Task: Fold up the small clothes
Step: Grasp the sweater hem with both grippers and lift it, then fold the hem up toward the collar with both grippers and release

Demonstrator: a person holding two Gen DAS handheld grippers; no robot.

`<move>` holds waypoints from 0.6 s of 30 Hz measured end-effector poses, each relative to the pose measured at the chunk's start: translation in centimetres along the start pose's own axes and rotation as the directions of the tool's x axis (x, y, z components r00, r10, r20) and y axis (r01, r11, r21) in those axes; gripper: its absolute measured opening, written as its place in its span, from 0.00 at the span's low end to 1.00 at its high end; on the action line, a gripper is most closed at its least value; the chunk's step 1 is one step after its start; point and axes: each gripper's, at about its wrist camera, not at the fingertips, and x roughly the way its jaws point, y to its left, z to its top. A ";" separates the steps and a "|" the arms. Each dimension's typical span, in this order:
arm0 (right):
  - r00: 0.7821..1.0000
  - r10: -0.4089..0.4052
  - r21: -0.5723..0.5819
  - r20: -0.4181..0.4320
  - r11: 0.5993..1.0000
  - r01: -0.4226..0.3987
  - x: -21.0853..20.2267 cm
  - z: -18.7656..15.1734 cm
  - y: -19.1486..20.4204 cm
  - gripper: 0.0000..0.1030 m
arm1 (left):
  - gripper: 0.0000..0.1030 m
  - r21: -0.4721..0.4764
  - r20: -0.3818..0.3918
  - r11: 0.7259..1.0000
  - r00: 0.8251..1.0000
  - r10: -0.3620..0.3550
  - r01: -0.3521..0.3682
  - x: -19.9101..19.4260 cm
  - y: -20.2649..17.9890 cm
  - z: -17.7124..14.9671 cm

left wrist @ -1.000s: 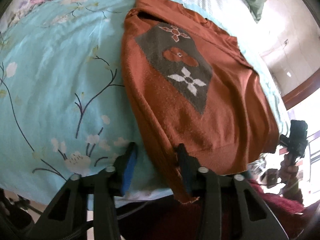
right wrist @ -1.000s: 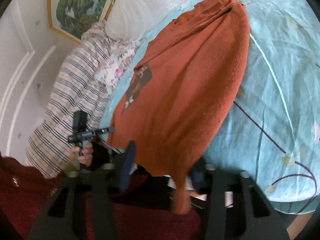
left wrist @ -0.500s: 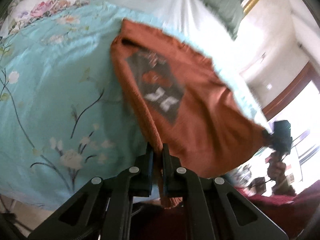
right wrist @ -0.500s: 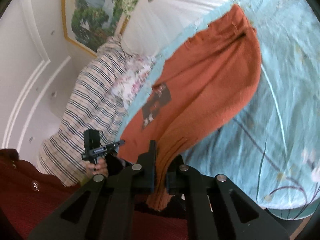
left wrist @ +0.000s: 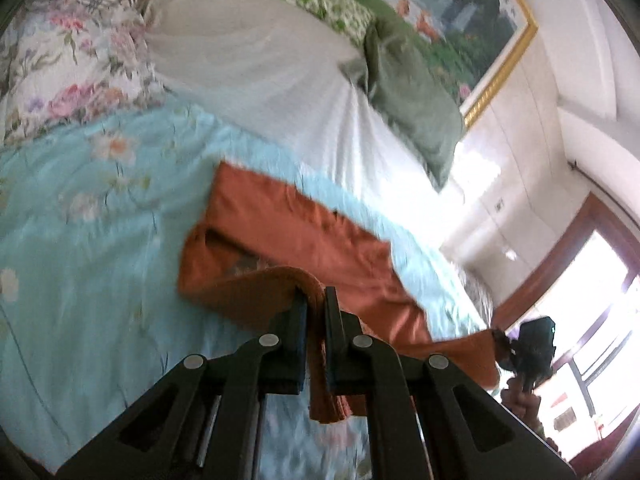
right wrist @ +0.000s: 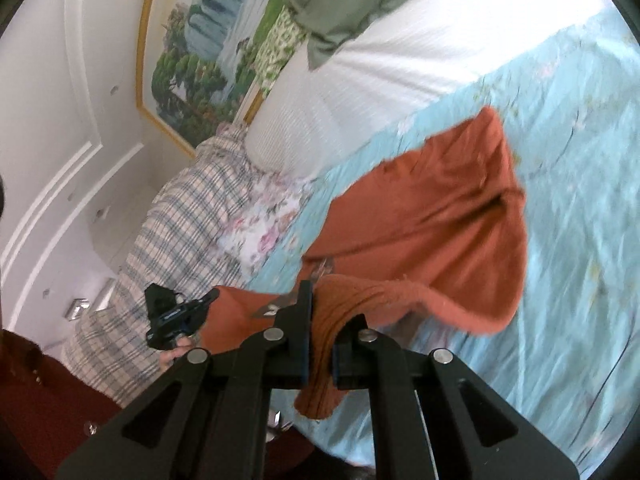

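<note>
A rust-orange knitted sweater (left wrist: 296,236) lies on a light blue floral bedspread (left wrist: 80,216). My left gripper (left wrist: 316,320) is shut on one bottom corner of the sweater, lifted and carried over the body. My right gripper (right wrist: 322,320) is shut on the other bottom corner of the sweater (right wrist: 440,216), also lifted. The hem arches over the lower part, hiding most of the grey patterned front panel. The right gripper also shows in the left wrist view (left wrist: 532,344), and the left gripper in the right wrist view (right wrist: 172,316).
A white pillow (left wrist: 248,52) and a green cushion (left wrist: 412,116) lie at the head of the bed. A plaid blanket (right wrist: 176,240) and floral cloth (left wrist: 60,72) lie on the left side. A framed painting (right wrist: 208,52) hangs on the wall.
Both grippers closed on the sweater's bottom corners, then lifted the hem and carried it forward over the body toward the collar. The front panel is now mostly covered.
</note>
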 end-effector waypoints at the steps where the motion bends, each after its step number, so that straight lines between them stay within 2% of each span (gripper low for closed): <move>1: 1.000 -0.015 -0.010 0.009 1.000 0.015 0.1 0.7 -0.1 0.08 | 0.05 -0.001 0.012 1.000 1.000 0.002 -0.002 0.2 0.0 0.6; 7: 0.994 -0.105 -0.067 0.041 0.992 0.108 2.6 6.4 -1.4 0.08 | 0.05 0.018 0.038 0.997 0.996 0.078 -0.078 4.8 0.2 5.1; 12: 0.982 -0.186 -0.075 0.038 0.979 0.188 6.3 11.3 -4.1 0.08 | 0.05 -0.013 0.060 0.985 0.983 0.175 -0.174 10.2 1.8 9.5; 18: 0.954 -0.299 -0.036 -0.028 0.954 0.298 11.7 15.5 -9.1 0.08 | 0.05 -0.042 -0.009 0.955 0.956 0.292 -0.293 18.8 5.1 12.8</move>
